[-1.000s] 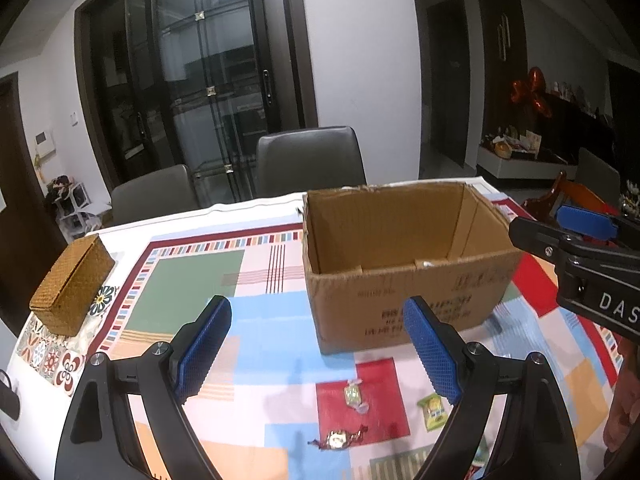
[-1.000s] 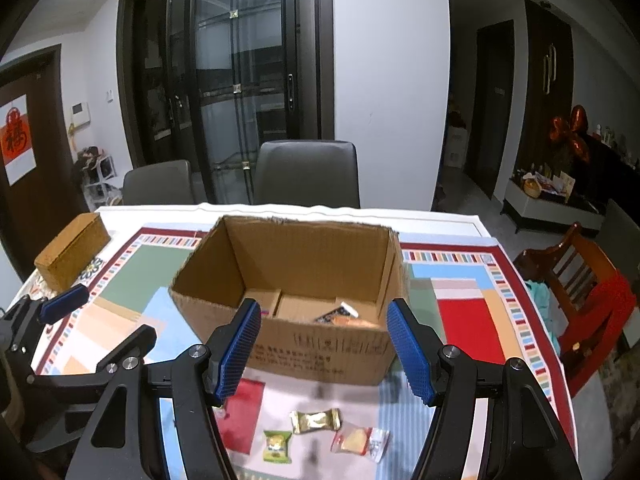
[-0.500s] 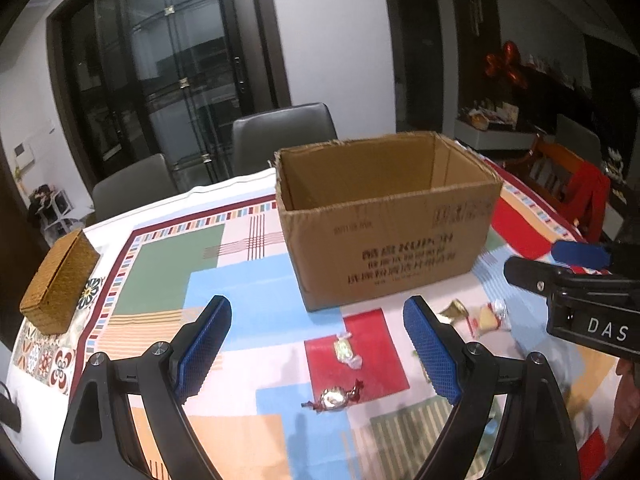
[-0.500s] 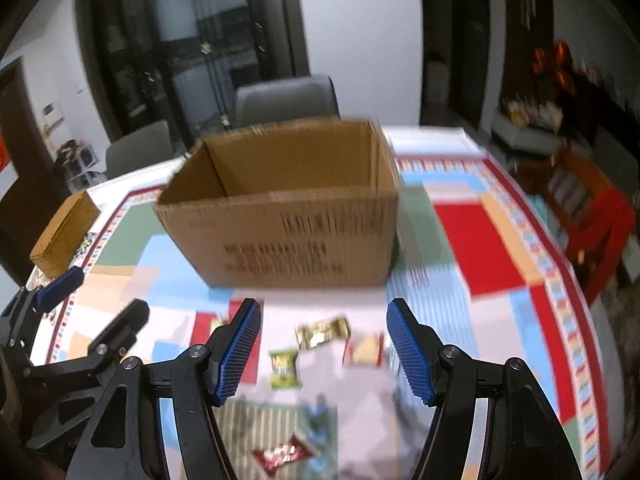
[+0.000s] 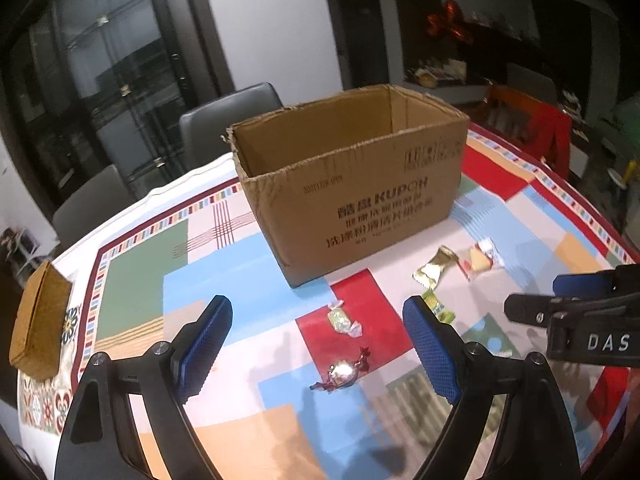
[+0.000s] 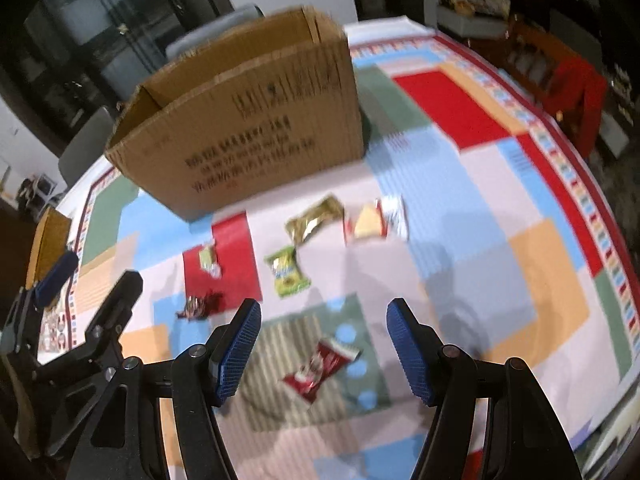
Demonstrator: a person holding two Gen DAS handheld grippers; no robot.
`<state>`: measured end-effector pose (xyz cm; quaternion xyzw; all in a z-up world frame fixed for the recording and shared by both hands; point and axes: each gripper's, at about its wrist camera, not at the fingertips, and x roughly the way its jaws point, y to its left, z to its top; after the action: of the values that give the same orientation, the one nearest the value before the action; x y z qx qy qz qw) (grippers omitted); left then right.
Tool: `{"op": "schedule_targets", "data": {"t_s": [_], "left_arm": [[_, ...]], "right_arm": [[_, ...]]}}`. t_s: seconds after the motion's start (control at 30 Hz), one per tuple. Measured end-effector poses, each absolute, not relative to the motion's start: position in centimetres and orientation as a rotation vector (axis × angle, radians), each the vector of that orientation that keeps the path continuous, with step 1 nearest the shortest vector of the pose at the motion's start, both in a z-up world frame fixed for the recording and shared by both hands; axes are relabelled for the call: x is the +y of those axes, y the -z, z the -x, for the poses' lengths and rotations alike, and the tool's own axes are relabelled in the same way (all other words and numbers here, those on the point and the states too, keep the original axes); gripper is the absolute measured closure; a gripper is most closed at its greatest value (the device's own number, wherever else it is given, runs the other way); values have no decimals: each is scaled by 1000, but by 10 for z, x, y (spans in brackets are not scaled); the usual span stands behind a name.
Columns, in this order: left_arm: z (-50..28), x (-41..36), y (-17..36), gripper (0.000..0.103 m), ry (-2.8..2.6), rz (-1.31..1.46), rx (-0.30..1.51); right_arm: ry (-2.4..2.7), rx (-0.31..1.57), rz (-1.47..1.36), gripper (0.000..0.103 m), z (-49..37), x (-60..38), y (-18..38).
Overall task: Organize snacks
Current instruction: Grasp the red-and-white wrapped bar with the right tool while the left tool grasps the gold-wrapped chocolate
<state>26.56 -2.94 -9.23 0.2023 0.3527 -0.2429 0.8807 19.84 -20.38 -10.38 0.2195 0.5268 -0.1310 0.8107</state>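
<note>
Noted on the desk (image 5: pixel 132 256), under a patchwork cloth of many colours: one open cardboard box (image 5: pixel 352 184), upright, printed on its near side, interior not visible from either view.

Loose snacks in front of the box, all lying flat on the cloth, none inside either tool:
- pale green twist-wrapped candy (image 5: pixel 342 318) on a red patch, near the box corner;
- foil candy with dark red twisted ends (image 5: pixel 342 372) just nearer than the green one, apart from it;
- small green packet (image 6: pixel 287 272), partly hidden behind a finger in the left wrist view;
- gold foil packet (image 6: pixel 316 222) beside a packet with a yellow wedge picture (image 6: pixel 370 224), close together, touching or not cannot be told;
- red packet (image 6: pixel 318 364) nearest the right wrist camera, on a striped and dotted patch.

Left tool (image 5: pixel 316 344): released, blue pads wide apart, nothing gripped; both twist candies seen in the gap beyond, well below the pads.

Right tool (image 6: pixel 322 346): released, pads apart, nothing gripped; red packet seen in the gap beyond. Contact with the cloth not discernible. Right view blurred.

Also present: woven box (image 5: pixel 38 320) at the left edge of the desk, grey chairs (image 5: pixel 228 120) behind.
</note>
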Motion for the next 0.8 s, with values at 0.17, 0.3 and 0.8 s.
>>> {"op": "schedule_targets", "data": {"t_s": [0.17, 0.3, 0.8], "left_arm": [[-267, -29, 98, 15, 573, -496, 750], [-269, -31, 106, 15, 619, -539, 770], [-295, -30, 146, 21, 807, -588, 859]], "right_arm": [[319, 1197, -528, 37, -193, -197, 119], [340, 1260, -602, 37, -192, -196, 131], [483, 1370, -710, 37, -193, -182, 166]]}}
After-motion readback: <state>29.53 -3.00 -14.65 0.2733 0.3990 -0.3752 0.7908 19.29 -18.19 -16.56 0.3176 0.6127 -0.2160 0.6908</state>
